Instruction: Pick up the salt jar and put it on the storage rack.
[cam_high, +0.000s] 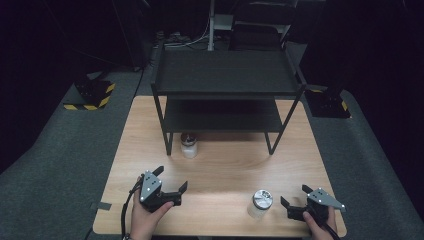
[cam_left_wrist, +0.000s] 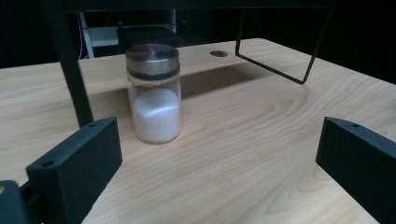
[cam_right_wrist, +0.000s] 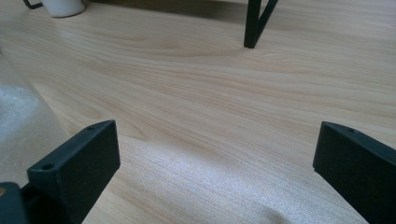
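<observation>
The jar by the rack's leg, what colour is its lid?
Silvery grey metal lid on the jar, clearest in the left gripper view.

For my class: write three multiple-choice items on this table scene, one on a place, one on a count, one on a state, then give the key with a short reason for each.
1. Where does the far jar stand?
A. on the rack's top shelf
B. on the table by the rack's front left leg
C. between the right gripper's jaws

2. How many lidded jars are on the table?
A. one
B. two
C. four

3. How do the jaws of the left gripper stand?
A. spread apart, holding nothing
C. clamped on a jar
B. shut tight on each other

Key: 1 B, it sits on the wood beside the leg of the black rack. 2 B, the far jar plus the near jar just beside the right gripper. 3 A, the left gripper view shows bare table between the jaws.
</observation>
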